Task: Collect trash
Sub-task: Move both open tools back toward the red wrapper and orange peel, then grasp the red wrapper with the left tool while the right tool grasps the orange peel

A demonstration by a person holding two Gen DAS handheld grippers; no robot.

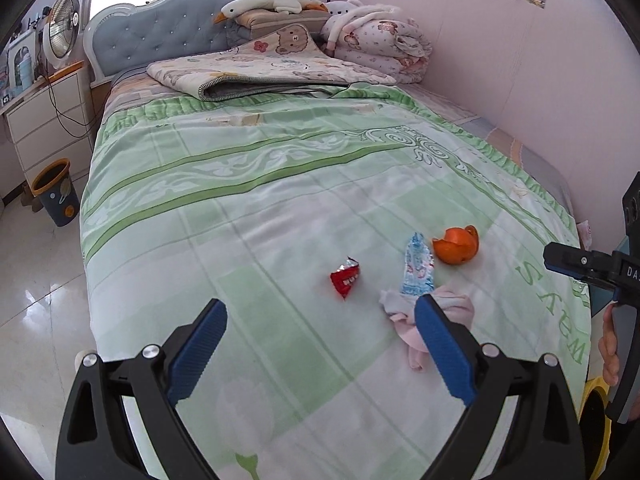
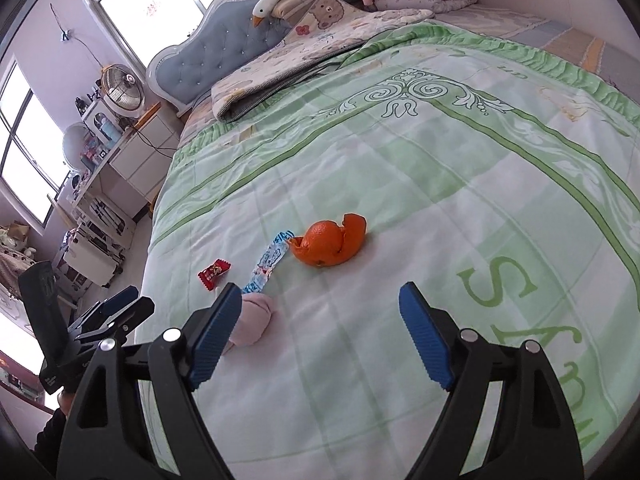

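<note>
On the green blanket (image 1: 280,184) lie a red wrapper (image 1: 345,278), a blue-white wrapper (image 1: 418,268), an orange peel (image 1: 456,246) and a pink cloth (image 1: 456,306). My left gripper (image 1: 321,303) hovers open just short of the red wrapper, and its right finger covers part of the cloth. My right gripper (image 2: 320,287) is open and empty above the blanket, with the orange peel (image 2: 328,244) ahead of it. To its left are the blue-white wrapper (image 2: 266,264), the red wrapper (image 2: 214,273) and the pink cloth (image 2: 256,320). Each view catches the other gripper at its edge: right gripper (image 1: 568,260), left gripper (image 2: 120,306).
A dark bin with an orange rim (image 1: 56,192) stands on the tiled floor left of the bed, by white drawers (image 1: 48,116). A folded quilt (image 1: 264,72), pillows and a plush goose (image 1: 272,2) fill the head end. A yellow-rimmed round thing (image 1: 596,400) shows at the foot.
</note>
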